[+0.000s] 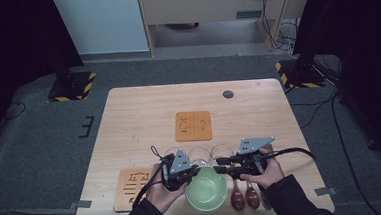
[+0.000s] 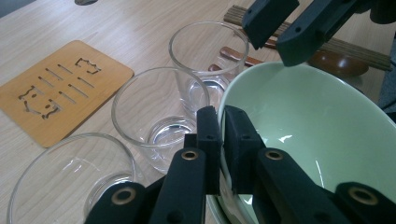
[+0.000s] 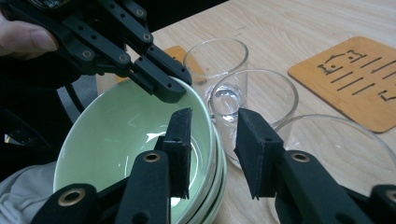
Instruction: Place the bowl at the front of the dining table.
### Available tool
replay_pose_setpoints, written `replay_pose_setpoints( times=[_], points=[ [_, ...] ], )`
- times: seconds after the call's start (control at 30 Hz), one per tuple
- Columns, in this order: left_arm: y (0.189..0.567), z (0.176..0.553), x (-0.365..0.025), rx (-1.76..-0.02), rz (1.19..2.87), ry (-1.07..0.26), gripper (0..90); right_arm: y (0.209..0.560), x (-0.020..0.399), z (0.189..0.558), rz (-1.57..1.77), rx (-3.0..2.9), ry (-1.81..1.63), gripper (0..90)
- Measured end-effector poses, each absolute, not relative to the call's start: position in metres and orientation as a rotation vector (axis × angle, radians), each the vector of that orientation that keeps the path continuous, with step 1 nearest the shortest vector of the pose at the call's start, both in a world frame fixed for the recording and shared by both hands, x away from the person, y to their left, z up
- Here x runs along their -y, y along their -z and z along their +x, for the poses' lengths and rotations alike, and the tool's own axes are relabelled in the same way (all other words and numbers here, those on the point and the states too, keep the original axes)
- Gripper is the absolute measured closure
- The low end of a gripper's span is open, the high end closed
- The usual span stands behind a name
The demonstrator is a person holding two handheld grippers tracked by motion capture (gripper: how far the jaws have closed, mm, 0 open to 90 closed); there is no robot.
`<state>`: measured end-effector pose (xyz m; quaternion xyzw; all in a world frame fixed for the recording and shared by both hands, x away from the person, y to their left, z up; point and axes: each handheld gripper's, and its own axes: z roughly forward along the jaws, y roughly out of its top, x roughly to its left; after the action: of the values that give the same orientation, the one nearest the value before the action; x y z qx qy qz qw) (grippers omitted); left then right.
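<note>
A pale green bowl point(image 1: 206, 190) sits at the table's near edge, the top one of a nested stack point(image 3: 215, 175). My left gripper point(image 1: 192, 173) is shut on the bowl's rim point(image 2: 223, 100), one jaw inside the bowl and one outside. From the opposite side my right gripper point(image 1: 220, 166) straddles the rim point(image 3: 211, 122). Its jaws stand apart, the inner one over the bowl's inside and the outer one beside the stack, and neither pad touches. The left gripper view has the right gripper point(image 2: 275, 43) above the far rim. My left gripper point(image 3: 168, 86) is at the top of the right gripper view.
Three empty clear glasses point(image 1: 199, 154) stand in a row just behind the bowl, close to both grippers. An orange cut-out coaster point(image 1: 193, 125) lies mid-table, another point(image 1: 133, 186) at the near left. Brown spoons point(image 1: 244, 197) and chopsticks point(image 2: 345, 49) lie right of the bowl.
</note>
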<state>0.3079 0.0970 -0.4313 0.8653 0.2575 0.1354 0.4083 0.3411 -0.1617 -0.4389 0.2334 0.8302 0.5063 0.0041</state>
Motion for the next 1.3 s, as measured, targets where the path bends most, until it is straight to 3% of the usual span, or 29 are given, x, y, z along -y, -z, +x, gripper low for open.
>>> replay_pose_setpoints(
  times=[0.4,0.57,0.77,0.87,1.13,1.3],
  points=[
    [0.427,0.306,-0.097,-0.633,2.166,-0.355,85.5,0.450,0.150,0.342,0.713,-2.665,-1.512,72.0],
    [0.427,0.307,-0.098,-0.636,2.163,-0.344,85.5,0.455,0.143,0.343,0.687,-2.680,-1.473,81.9],
    [0.428,0.308,-0.101,-0.663,2.142,-0.307,84.9,0.455,0.142,0.341,0.664,-2.643,-1.472,84.6],
    [0.429,0.309,-0.105,-0.692,2.124,-0.262,83.0,0.454,0.140,0.339,0.621,-2.636,-1.442,84.9],
    [0.435,0.309,-0.107,-0.751,2.148,-0.239,67.0,0.452,0.140,0.338,0.588,-2.625,-1.438,85.0],
    [0.439,0.308,-0.102,-0.744,2.172,-0.230,70.2,0.448,0.139,0.336,0.542,-2.611,-1.432,84.8]
  ],
)
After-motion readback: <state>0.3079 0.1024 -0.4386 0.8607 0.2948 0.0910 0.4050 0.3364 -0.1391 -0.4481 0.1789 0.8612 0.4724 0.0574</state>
